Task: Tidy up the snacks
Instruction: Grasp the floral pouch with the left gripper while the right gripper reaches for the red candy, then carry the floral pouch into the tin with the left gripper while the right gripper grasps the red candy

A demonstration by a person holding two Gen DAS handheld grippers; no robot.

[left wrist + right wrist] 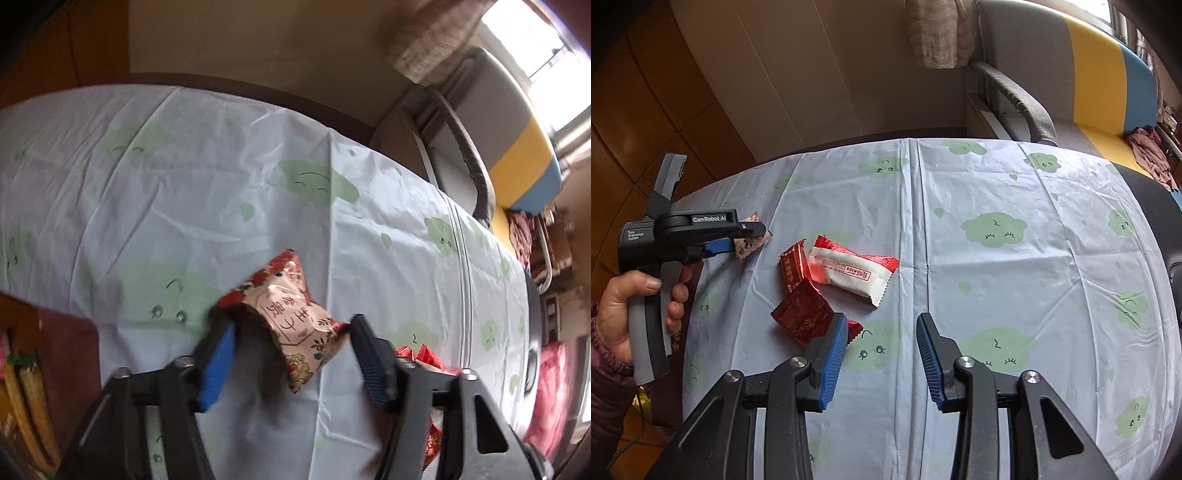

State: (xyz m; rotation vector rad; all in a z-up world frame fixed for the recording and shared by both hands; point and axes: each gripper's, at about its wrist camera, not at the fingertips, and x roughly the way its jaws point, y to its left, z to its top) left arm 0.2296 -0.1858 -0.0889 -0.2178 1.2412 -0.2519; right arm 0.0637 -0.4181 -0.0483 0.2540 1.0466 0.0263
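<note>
A pale blue cloud-printed tablecloth (pixel 1015 184) carries a white-and-red snack bar (pixel 855 275) touching two dark red foil packets (pixel 799 291). The left gripper (pixel 291 341), jaws part open, has a floral pink snack packet (pixel 291 314) between them near the table's left edge; whether the pads press it is unclear. The right gripper (pixel 882 334) hovers part open and empty beside the red packets.

Right gripper (pixel 882 354) low in view, jaws apart, nothing between them, hovering over pale blue tablecloth (pixel 1015 280). Just ahead and left of its left fingertip: two dark red packets (pixel 799 291), one partly hidden behind that fingertip. Beyond them, white and red packet (pixel 855 275). Far left: left gripper (pixel 753 240) in a hand (pixel 626 314), floral packet (pixel 750 245) at its tips.
</note>
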